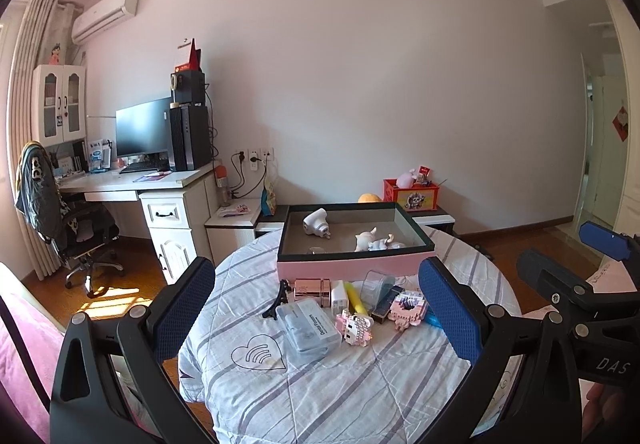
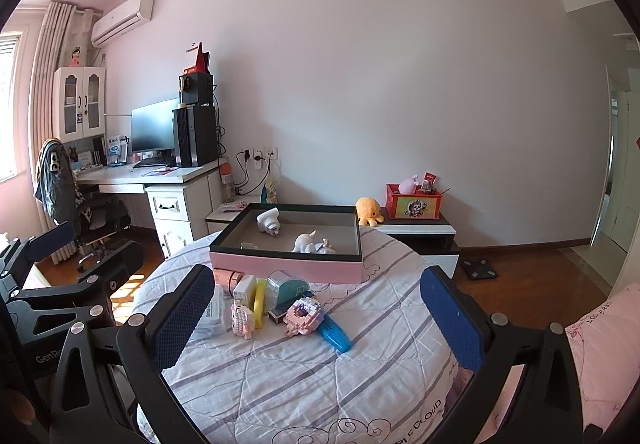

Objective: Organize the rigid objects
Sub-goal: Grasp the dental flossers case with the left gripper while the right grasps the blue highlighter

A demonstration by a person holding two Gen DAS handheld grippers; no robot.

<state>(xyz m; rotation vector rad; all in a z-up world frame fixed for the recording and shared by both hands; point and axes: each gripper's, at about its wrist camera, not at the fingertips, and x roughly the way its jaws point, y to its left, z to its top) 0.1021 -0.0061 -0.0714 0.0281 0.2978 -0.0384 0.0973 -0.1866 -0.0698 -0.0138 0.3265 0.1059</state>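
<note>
A pink box [image 1: 352, 264] with a dark rim sits on the round cloth-covered table [image 1: 320, 384]; it shows in the right wrist view too [image 2: 288, 269]. Inside lie a white plug-like device [image 1: 316, 223] and white figurines [image 1: 376, 242]. In front of it lie small objects: a clear plastic case [image 1: 308, 328], pink block models [image 1: 406, 310], a yellow bar [image 1: 355, 298], a black Eiffel figure [image 1: 278, 300] and a blue tool [image 2: 335, 336]. My left gripper [image 1: 316, 320] is open above the pile. My right gripper [image 2: 318, 324] is open and empty.
A white desk [image 1: 168, 180] with monitor and PC tower stands at the left, with an office chair [image 1: 80, 232]. A low cabinet [image 2: 420, 230] behind the table holds a red box and a yellow plush. A pink bed edge [image 2: 600, 344] is at the right.
</note>
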